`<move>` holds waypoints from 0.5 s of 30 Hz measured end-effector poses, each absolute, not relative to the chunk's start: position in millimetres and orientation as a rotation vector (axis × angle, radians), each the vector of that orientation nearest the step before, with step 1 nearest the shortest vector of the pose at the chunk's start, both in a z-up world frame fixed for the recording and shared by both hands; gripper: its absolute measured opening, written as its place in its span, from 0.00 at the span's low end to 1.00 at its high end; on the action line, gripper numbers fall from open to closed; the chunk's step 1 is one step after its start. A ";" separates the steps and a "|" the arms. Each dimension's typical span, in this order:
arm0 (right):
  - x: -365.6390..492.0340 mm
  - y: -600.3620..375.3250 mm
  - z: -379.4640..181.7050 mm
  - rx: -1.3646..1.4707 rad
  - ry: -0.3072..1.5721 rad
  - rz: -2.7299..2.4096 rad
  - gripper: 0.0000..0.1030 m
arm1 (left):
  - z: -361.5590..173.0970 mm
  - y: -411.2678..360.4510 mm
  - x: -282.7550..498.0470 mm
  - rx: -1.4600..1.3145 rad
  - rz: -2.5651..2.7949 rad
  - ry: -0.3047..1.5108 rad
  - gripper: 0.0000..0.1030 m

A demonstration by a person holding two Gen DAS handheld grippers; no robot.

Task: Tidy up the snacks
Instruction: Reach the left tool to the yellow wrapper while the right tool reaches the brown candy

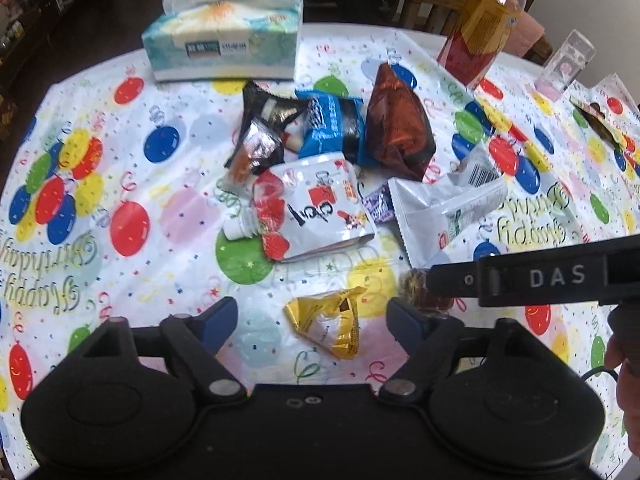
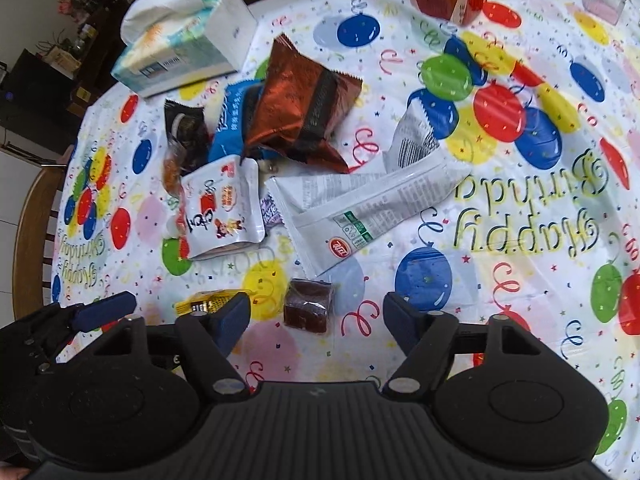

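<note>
**Both hand-held grippers released over loose snacks**

My left hand-held gripper [image 1: 312, 320] hangs with its fingers spread wide, a small gold wrapper [image 1: 328, 326] lying on the surface [image 1: 160, 264] between them, untouched. My right hand-held gripper [image 2: 316, 316] is likewise released, and a dark brown wrapped block [image 2: 308, 306] sits on the balloon-print cloth between its fingertips, clear of both. Just beyond lie a white pouch with red print [image 1: 316, 208] and a long white packet [image 2: 352, 208], side by side. Farther on, a blue bag [image 1: 332, 124], a black packet [image 1: 264, 120] and a copper-brown foil bag [image 2: 300, 104] overlap in a heap. A tissue box [image 1: 224, 46] stands behind the heap. A red and yellow carton [image 1: 476, 40] stands at the far edge.
</note>
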State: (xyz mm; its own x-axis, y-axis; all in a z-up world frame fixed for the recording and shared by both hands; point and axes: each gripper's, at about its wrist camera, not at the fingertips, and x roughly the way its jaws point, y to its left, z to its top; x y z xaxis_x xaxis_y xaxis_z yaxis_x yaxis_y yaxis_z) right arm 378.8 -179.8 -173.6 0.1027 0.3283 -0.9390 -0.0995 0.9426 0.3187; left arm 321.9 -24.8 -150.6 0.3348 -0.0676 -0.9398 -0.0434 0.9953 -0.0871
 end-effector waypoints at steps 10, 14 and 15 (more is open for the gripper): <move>380.6 -172.2 -189.0 0.175 1.470 0.326 0.41 | -167.9 -29.5 328.4 -0.116 -0.045 1.287 0.49; 378.9 -170.0 -192.1 0.177 1.477 0.337 0.33 | -170.2 -28.3 329.6 -0.148 -0.059 1.295 0.37; 378.2 -169.1 -192.3 0.177 1.476 0.341 0.31 | -170.5 -28.1 329.9 -0.150 -0.059 1.298 0.31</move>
State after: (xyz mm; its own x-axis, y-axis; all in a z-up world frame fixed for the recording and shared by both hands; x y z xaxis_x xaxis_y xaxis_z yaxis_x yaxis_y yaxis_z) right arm 378.2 -169.1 -192.3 0.0586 0.3305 -0.9420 -0.1157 0.9395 0.3225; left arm 329.9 -28.1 -170.5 0.2700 -0.1274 -0.9544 -0.0409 0.9888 -0.1435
